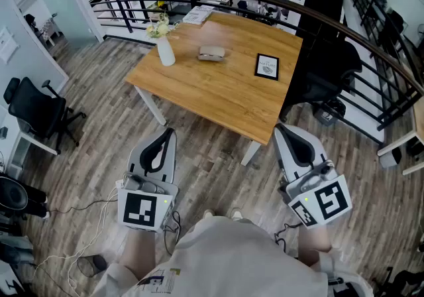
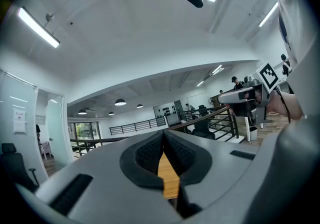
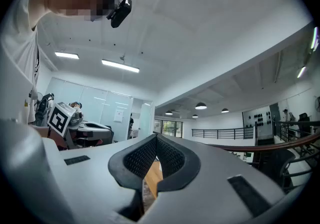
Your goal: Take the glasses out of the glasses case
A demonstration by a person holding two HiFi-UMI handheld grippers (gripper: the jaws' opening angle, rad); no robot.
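The grey two-jaw left gripper (image 1: 169, 132) sits at seven o'clock and the matching right gripper (image 1: 278, 128) at five. Both are level, aimed toward twelve, jaws together, empty.

A light wooden rectangular table (image 1: 212, 93) on white legs stands on the grey-brown plank floor (image 1: 202, 150); on it sit a white ceramic vase (image 1: 165, 52) of pale flowers, a beige oblong glasses case (image 1: 211, 54) just beside it, a black-framed card (image 1: 267, 66), and white papers (image 1: 197, 15) at the far edge.

The worktop (image 1: 218, 93) is smooth, satin-finished wood; the floor (image 1: 99, 136) is matt grey-brown planking. The vase (image 1: 165, 52) looks glossy white, the glasses case (image 1: 211, 54) matt grey. The left tool (image 1: 169, 133) and right tool (image 1: 279, 130) have matt grey plastic shells and black dimpled pads (image 2: 148, 154).
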